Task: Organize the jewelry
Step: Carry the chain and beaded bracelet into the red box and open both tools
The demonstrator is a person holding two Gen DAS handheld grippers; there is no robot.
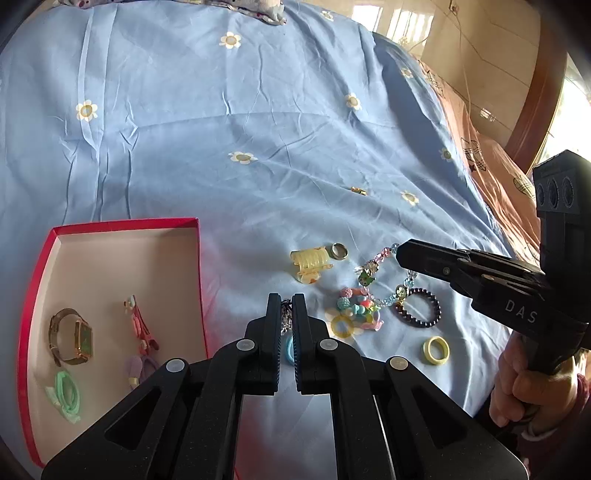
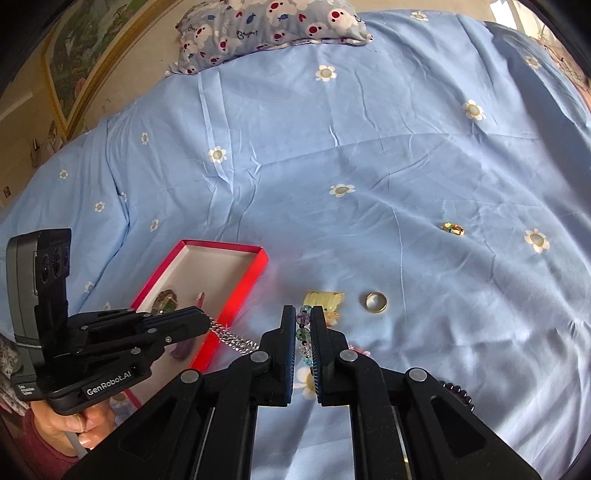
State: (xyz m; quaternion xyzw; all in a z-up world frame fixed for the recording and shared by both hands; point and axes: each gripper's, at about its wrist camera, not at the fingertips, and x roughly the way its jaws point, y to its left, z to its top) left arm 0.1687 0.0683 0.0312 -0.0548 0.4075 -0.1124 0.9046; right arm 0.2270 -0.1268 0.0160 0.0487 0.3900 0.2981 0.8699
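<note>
My left gripper is shut on a silver chain just right of the red box. In the right wrist view that chain runs taut from the left gripper toward my right gripper. The right gripper is shut on a strand of pastel beads. From the left wrist view the bead strand with charms hangs from the right gripper down to the blue bedsheet. Chain and beads look like one piece. The box holds a watch, a pink clip and a green hair tie.
On the sheet lie a yellow hair claw, a silver ring, a dark bead bracelet, a yellow ring, a colourful pile of trinkets and a small gold piece. A patterned pillow lies far back.
</note>
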